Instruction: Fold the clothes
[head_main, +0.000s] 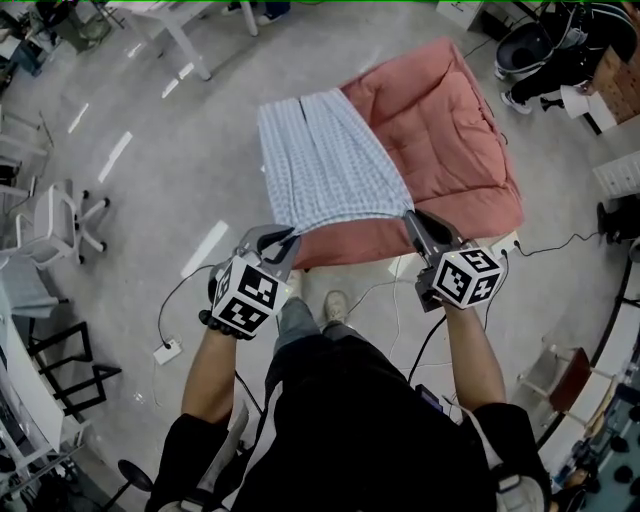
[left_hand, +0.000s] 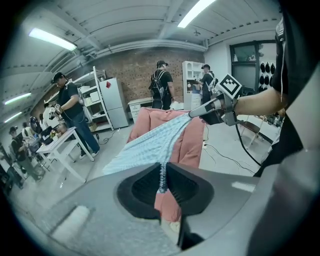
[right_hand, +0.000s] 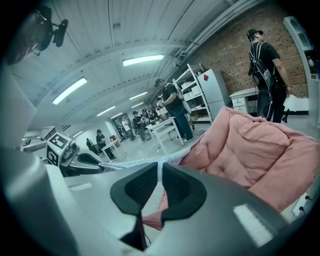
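From the left: my left gripper (head_main: 283, 238) sits low-left in the head view. Its fingers (left_hand: 140, 187) are nearly together, pinching the near-left corner of a blue-and-white checked cloth (head_main: 325, 160).

The cloth runs straight away from me, long axis front to back. Its far part lies over the left side of a pink quilt (head_main: 440, 110). Its near edge is stretched taut btwn the two grippers, just off the quilt's front edge.

To the right, my right gripper (head_main: 415, 218) has its fingers narrow on the near-right corner. In the right gripper view a thin strip of cloth goes into the slit btwn the pads.

Both hands are abt equally near the cloth, one per corner. I judge the coming move is a fold, carrying the near edge fwd over the cloth toward its far edge. The cloth lies dead ahead of both sets of fingers, so the two grippers should travel together to keep that edge square.
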